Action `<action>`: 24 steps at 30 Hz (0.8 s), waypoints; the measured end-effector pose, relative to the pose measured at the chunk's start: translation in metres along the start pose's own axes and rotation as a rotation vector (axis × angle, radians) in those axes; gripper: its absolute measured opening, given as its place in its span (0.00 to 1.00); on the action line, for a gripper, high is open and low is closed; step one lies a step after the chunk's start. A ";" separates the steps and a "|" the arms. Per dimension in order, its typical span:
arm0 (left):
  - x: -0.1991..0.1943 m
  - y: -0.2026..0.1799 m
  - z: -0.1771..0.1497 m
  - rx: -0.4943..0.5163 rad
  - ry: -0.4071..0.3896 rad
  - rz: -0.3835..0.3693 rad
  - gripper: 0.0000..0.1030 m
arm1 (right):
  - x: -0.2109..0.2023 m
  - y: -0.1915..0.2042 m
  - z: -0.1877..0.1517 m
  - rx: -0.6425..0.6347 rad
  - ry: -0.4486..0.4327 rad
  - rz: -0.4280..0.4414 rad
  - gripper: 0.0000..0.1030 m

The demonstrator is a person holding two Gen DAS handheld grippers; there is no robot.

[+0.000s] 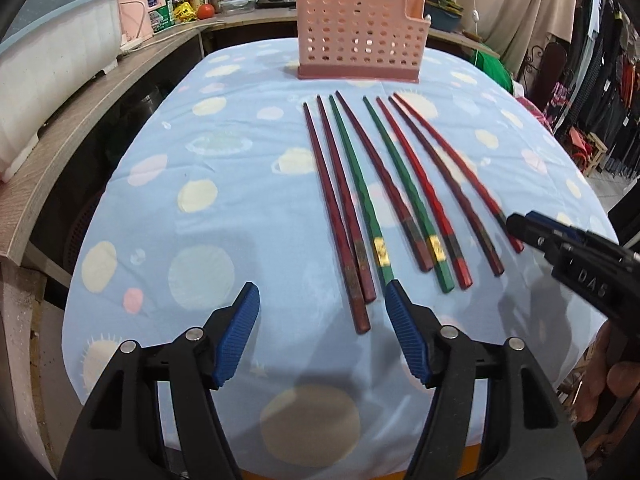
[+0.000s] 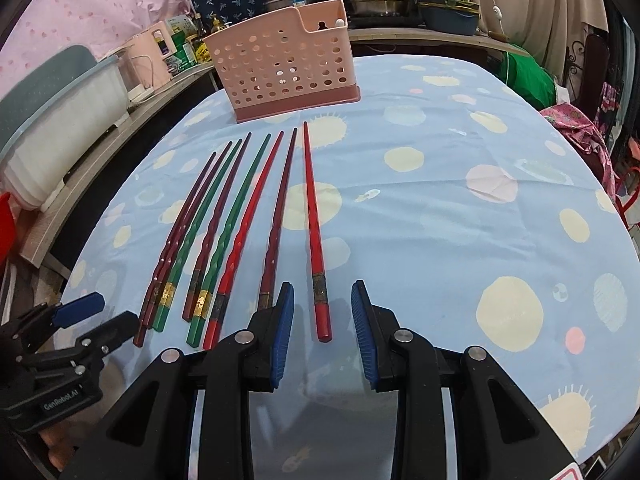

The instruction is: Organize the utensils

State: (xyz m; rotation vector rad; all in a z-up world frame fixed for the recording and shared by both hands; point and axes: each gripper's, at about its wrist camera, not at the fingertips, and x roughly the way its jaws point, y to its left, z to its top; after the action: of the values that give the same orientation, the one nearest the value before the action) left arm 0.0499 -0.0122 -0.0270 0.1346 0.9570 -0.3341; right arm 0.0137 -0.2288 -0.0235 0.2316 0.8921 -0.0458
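Both my left gripper [image 1: 320,320] and right gripper [image 2: 322,312] gape empty; closing carelessly could nudge neighbouring chopsticks [image 1: 400,184] askew.

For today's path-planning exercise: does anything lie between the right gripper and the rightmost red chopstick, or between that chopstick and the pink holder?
Nothing visible. The right gripper straddles the red chopstick; only bare tablecloth reaches the pink holder.
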 end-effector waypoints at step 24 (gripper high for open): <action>0.008 0.019 -0.006 -0.034 0.025 0.051 0.55 | 0.007 -0.001 -0.002 0.003 0.016 -0.002 0.29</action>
State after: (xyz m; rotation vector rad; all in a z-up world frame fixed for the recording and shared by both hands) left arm 0.0558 0.0050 -0.0374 0.1326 0.9822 -0.2696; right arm 0.0165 -0.2291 -0.0304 0.2337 0.9079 -0.0474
